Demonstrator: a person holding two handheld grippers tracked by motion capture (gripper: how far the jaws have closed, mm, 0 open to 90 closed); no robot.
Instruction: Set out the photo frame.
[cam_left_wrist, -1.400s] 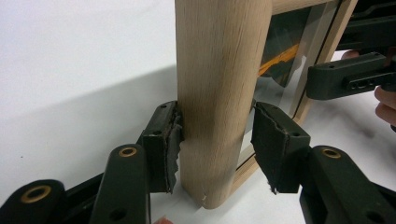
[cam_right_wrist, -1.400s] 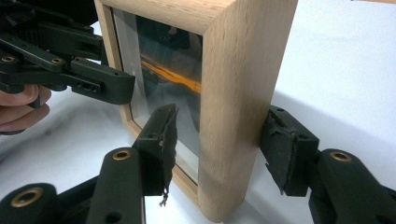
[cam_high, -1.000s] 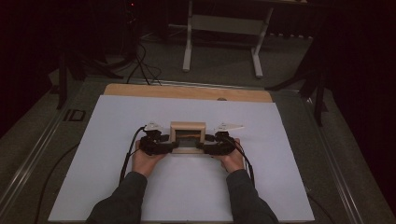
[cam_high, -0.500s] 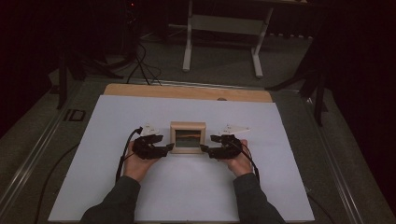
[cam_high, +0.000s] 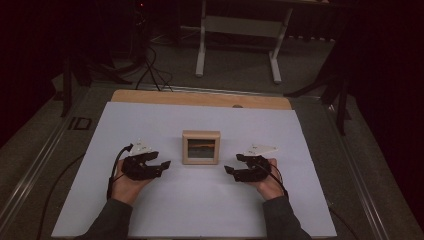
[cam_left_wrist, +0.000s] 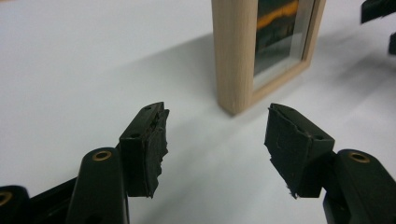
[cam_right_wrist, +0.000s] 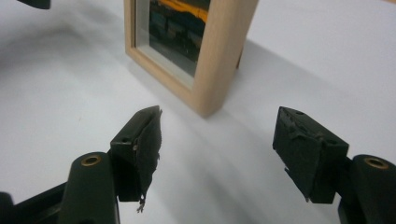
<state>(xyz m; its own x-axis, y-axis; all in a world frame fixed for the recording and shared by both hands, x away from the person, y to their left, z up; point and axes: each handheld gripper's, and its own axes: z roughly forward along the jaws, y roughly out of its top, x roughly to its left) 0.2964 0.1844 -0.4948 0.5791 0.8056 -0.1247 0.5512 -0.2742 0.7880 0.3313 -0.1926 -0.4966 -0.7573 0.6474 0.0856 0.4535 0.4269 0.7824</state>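
I have just let go of the wooden picture frame (cam_high: 201, 147): both hands have drawn back to either side, so it now stands upright on its own, which looks like the placing is done. My left hand-held gripper (cam_high: 161, 165) is released on the white table (cam_high: 150, 120), the frame apart to its right; my right hand-held gripper (cam_high: 231, 171), jaws just spread and empty, sits right of the frame.

light: dim room, bright sheet | shadows: soft | focus: close-ups slightly soft
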